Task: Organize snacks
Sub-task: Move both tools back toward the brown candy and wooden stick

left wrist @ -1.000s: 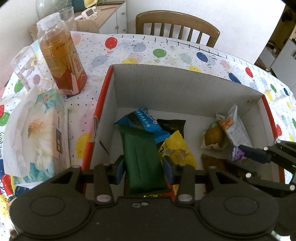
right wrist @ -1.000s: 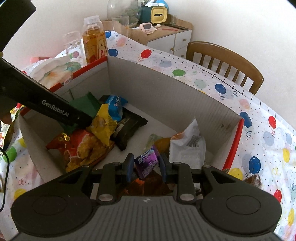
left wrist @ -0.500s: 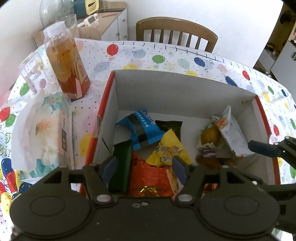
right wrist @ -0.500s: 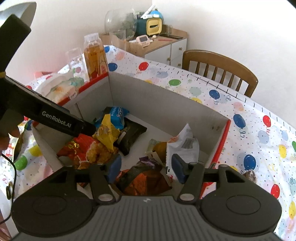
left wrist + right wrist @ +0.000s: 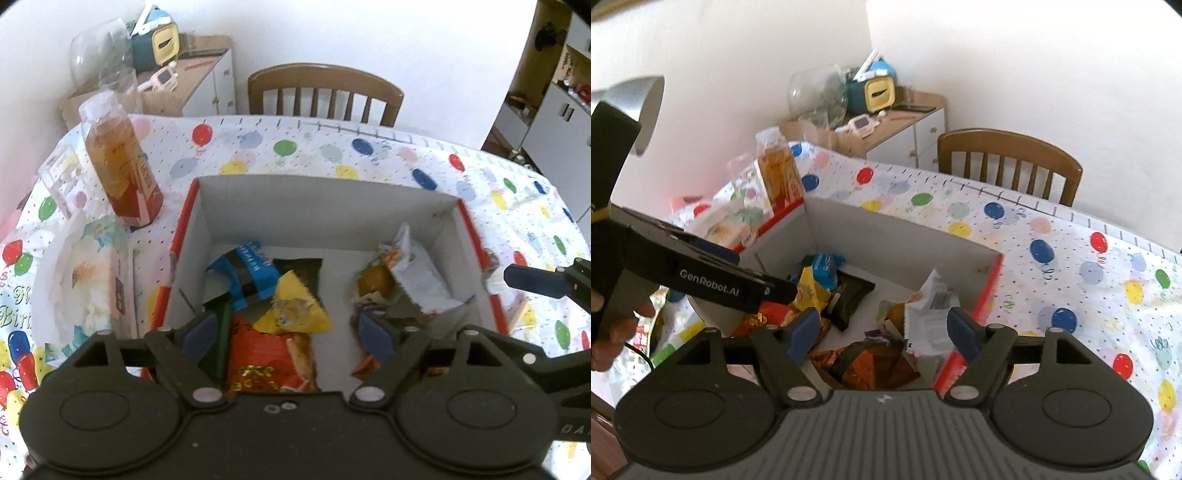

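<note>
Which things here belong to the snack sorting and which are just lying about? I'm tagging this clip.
Job: cardboard box; blue packet, yellow packet, orange packet, white packet inside it.
Lying about: tea bottle, tissue pack, chair.

Bright, soft daylight; slight motion blur, strong fisheye bending at edges.

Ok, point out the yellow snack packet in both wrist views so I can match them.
Left wrist: the yellow snack packet sits low and centre in the box, overlapping the orange bag.
Right wrist: it lies left of centre, just beyond the tip of the left claw.
Shared landmark: the blue snack wrapper directly behind it.
</note>
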Demonstrator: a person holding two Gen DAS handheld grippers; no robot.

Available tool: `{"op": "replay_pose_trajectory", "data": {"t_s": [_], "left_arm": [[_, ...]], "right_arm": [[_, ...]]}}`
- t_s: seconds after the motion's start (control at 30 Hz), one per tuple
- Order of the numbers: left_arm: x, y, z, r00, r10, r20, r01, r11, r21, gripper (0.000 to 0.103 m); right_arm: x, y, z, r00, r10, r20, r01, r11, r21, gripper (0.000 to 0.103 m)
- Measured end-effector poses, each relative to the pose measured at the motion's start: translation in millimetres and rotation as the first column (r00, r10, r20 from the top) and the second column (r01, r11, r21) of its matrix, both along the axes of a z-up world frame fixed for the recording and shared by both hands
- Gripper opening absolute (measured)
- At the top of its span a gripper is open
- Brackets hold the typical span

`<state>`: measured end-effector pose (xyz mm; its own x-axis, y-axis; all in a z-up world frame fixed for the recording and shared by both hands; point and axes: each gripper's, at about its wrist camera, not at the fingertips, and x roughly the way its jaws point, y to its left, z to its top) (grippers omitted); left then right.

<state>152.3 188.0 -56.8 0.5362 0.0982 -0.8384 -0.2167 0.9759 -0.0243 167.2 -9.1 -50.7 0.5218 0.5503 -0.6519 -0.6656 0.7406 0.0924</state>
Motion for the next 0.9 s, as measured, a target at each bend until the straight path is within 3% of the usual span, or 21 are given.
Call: {"op": "replay_pose_trajectory", "data": {"t_s": [0.47,0.7,0.9], "left_arm": [[-2.3,-65.2,27.3,0.984,-0.111,0.136,0.11,0.994,0.015,0.101],[1.5,-104.0,25.6,0.964,-0.198,0.175,0.199,0.98,0.012,0.102],[17.4,-131.8,18.8,0.961,-0.217,0.172,0.224,0.974,-0.021,0.102]], "right_arm": [[-13.0,-88.2,16.0,0.989,-0.142,0.039,0.139,0.988,0.069,0.082],[-18.2,-137.5,-2.9,0.973,-0.231,0.006,0.23,0.973,0.03,0.082],[-16.5,-160.1,-22.1,0.962,-0.274,-0.01,0.274,0.962,-0.011,0.082]]}}
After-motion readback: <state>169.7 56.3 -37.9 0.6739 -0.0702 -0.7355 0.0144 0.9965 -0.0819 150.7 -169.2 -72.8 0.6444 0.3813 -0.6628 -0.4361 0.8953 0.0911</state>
